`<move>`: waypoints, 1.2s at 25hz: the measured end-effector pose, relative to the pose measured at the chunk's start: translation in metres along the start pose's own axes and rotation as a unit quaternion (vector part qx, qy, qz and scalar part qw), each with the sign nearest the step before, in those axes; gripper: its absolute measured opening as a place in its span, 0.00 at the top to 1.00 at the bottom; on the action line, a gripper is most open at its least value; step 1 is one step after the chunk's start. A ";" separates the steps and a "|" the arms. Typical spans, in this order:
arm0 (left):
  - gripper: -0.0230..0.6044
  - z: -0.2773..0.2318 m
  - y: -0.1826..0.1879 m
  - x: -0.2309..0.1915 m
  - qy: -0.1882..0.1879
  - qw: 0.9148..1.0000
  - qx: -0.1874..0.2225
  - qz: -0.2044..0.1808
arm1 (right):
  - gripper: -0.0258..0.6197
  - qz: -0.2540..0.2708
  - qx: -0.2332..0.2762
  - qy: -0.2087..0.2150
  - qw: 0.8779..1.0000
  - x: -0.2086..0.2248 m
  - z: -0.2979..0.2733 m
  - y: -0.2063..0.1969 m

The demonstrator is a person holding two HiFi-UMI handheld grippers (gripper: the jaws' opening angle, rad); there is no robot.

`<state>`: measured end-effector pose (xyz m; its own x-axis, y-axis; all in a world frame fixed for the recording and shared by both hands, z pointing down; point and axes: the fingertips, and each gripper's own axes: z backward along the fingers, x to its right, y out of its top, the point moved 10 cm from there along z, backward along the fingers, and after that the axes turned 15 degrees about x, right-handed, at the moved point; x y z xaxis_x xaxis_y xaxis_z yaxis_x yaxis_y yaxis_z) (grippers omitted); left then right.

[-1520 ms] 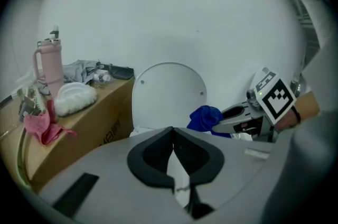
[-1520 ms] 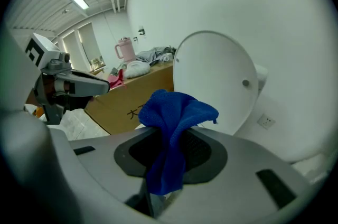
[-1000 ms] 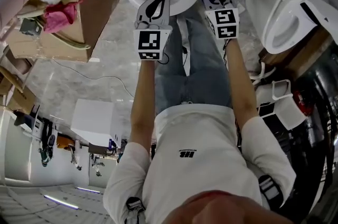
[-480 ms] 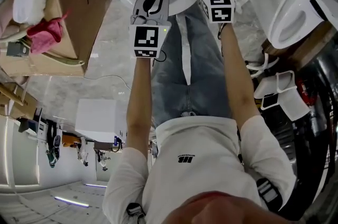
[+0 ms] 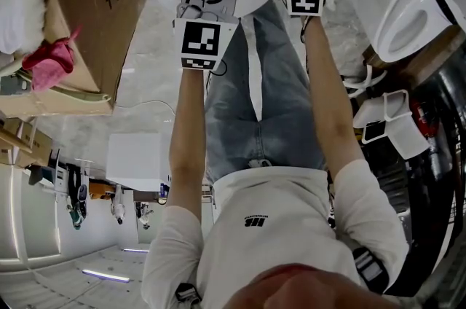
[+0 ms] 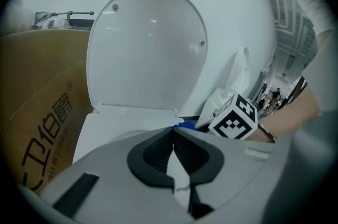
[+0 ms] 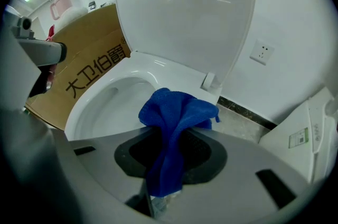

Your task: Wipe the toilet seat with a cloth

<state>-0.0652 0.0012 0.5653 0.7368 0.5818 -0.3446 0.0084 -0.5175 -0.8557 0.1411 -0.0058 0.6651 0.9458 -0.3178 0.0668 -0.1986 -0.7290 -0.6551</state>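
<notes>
Above toilet seat (image 7: 84, 101), R hand-held gripper (image 7: 173, 133) pinches cloth (image 7: 179, 106), barely in head view; L hand-held gripper (image 6: 173, 130) closed.

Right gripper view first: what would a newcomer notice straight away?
The bright blue cloth pinched in the right claw stands out, held near the rim of an open white toilet with its lid raised. The left claw is shut on nothing, and a brown cardboard box stands left of the toilet.

The left arm (image 5: 183, 133) and right arm (image 5: 329, 103) are reaching forward side by side, the left gripper (image 6: 172, 134) pressing its jaws together empty, the right gripper (image 7: 170, 162) clamping a blue cloth (image 7: 177, 112).
</notes>
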 end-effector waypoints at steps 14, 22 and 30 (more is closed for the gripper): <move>0.95 0.015 0.002 -0.029 0.027 1.000 0.009 0.011 | 0.82 0.047 0.011 0.005 0.999 0.003 -0.033 0.037; 0.95 0.027 0.005 -0.043 0.047 0.998 0.020 0.022 | 0.82 0.075 0.023 0.021 0.997 -0.010 -0.053 0.065; 0.95 0.043 0.002 -0.063 0.072 0.996 0.028 0.033 | 0.82 0.097 0.027 0.042 0.994 -0.032 -0.071 0.086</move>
<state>-0.1408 -0.0100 0.5686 0.8243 0.4493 -0.3446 -0.0776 -0.5132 -0.8548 0.0751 -0.1013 0.6604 0.8660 -0.5001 -0.0036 -0.3586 -0.6159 -0.7015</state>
